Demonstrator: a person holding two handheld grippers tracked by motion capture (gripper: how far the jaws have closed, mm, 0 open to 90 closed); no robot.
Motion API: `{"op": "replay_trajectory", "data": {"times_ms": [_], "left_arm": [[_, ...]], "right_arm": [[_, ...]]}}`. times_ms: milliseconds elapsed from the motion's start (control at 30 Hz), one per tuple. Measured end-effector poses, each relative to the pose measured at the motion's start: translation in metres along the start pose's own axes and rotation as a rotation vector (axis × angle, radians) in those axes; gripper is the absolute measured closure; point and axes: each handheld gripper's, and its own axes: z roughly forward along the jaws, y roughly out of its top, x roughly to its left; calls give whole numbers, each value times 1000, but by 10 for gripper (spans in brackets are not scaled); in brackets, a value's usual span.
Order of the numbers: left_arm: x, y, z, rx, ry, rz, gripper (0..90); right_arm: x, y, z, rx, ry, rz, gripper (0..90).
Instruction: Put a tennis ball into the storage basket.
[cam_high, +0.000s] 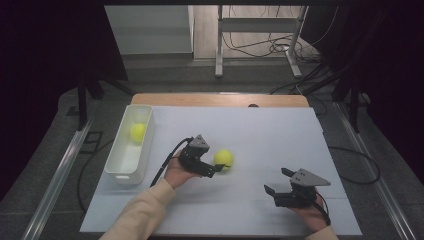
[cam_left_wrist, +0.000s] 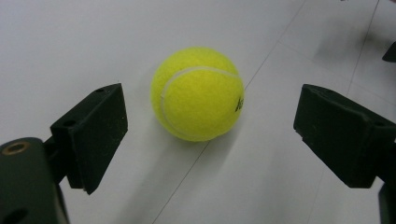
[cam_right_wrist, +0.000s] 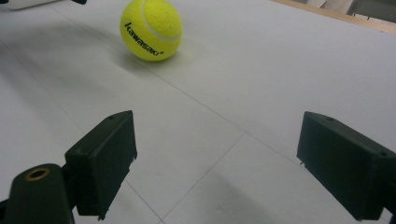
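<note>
Left hand: we see it come in from the bottom of the high view, sleeve angled up and right, carrying the left gripper (cam_high: 216, 169) to the middle of the table.
Left gripper: its jaws stand wide apart, with the tennis ball (cam_high: 223, 158) between them but touching neither.
Right gripper: the right gripper (cam_high: 278, 181) sits low at the near right, well apart from the ball, jaws spread and holding nothing.
Left gripper view: we make out the tennis ball's white seam and a scrap of black lettering, the ball resting on the surface.
Right gripper view: here the ball's print reads "kawasaki".
Bin: a white bin (cam_high: 145, 134) at the table's left edge holds a second ball (cam_high: 138, 131).
Surface: a white sheet (cam_high: 260, 135) covers the wooden table.
Room: dark at the sides, cables on the floor beyond.
</note>
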Motion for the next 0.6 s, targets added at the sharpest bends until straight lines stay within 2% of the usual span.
{"op": "replay_trajectory", "data": {"times_ms": [433, 600], "left_arm": [[-2, 6, 25, 34, -13, 6, 104], [2, 6, 34, 41, -9, -9, 102]], "right_arm": [[0, 0, 0, 2, 3, -1, 121], [0, -1, 0, -1, 3, -1, 121]]}}
